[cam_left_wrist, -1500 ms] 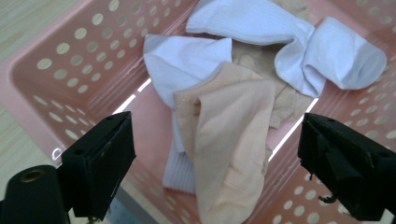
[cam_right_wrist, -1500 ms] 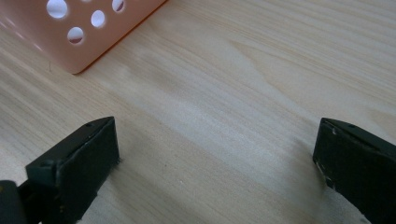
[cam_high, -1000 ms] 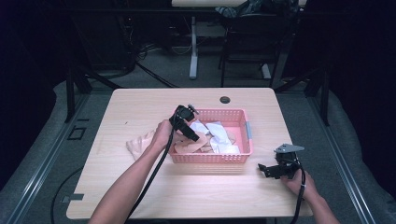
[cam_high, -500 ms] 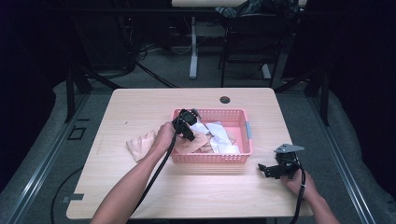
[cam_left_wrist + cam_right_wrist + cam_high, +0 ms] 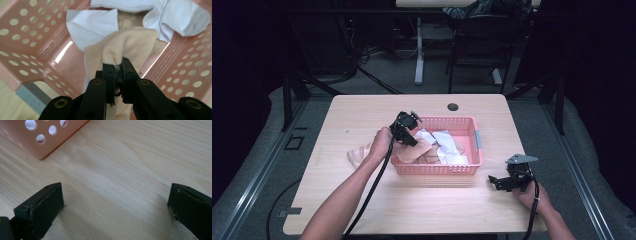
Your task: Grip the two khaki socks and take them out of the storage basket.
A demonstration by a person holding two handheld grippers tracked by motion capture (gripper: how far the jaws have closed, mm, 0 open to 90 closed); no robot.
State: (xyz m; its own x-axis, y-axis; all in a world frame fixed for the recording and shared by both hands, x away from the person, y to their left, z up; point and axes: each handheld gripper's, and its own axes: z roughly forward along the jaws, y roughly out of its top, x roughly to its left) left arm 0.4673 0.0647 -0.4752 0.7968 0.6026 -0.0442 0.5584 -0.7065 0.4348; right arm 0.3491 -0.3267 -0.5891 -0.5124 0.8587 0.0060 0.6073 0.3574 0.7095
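A pink perforated basket (image 5: 478,145) stands mid-table with white cloths (image 5: 447,142) and beige ones inside. My left gripper (image 5: 412,141) is shut on a beige sock (image 5: 127,47), which drapes over the basket's left wall (image 5: 27,42) and into it. White socks (image 5: 175,15) lie beyond it in the left gripper view. More beige cloth (image 5: 360,155) lies on the table left of the basket. My right gripper (image 5: 496,181) rests open on the wood at the basket's front right, its jaws wide apart over bare table (image 5: 120,185), with the basket corner (image 5: 42,142) ahead.
A small black round object (image 5: 453,107) sits near the table's far edge. A grey label (image 5: 31,96) is on the basket's outer side. Chairs and table legs stand in the dark beyond the table.
My left gripper has come down and slightly right, lowering the beige sock into the basket's left end. The right gripper has stayed still.
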